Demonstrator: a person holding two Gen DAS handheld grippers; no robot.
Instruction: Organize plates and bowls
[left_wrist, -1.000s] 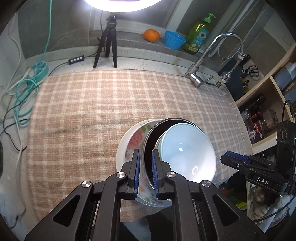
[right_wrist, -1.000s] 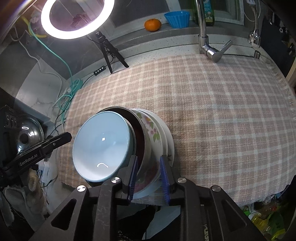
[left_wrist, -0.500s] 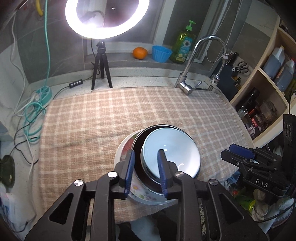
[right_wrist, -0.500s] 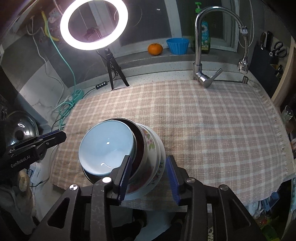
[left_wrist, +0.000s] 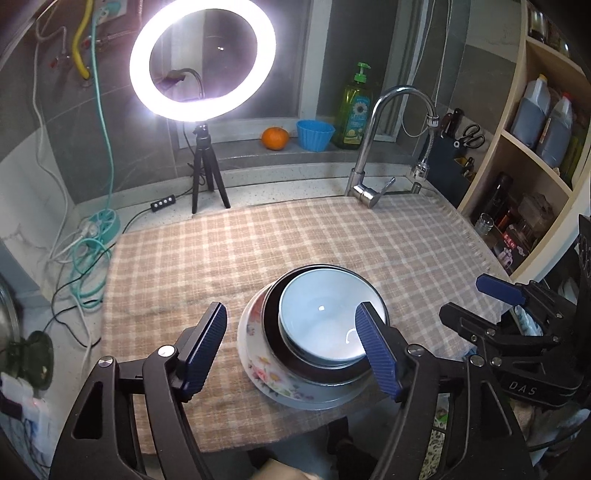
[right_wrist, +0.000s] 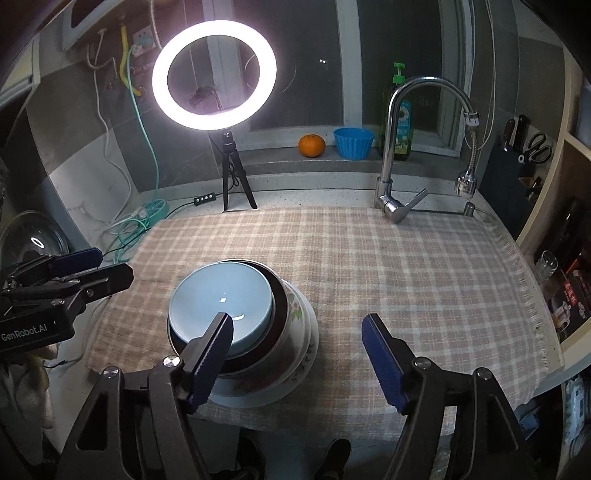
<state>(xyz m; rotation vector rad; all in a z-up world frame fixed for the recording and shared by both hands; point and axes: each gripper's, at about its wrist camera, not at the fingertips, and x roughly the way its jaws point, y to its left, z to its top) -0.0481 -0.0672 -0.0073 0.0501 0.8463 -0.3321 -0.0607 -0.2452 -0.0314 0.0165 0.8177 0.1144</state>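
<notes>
On the checked cloth (left_wrist: 258, 251) over the worktop, the floral plate (left_wrist: 266, 373) carries a dark bowl (left_wrist: 271, 317) with a pale blue bowl (left_wrist: 325, 317) nested inside. Left gripper (left_wrist: 291, 350) and right gripper (right_wrist: 297, 354) jaws have just been opening, now wide, gripping nothing.

Black gripper frames (left_wrist: 291, 350), ribbed blue fingers (left_wrist: 376, 354), silver screws.

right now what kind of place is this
Most likely a home kitchen counter: a faucet, a dish soap bottle on the window ledge, and a stack of bowls and plates on a checked cloth.
</notes>
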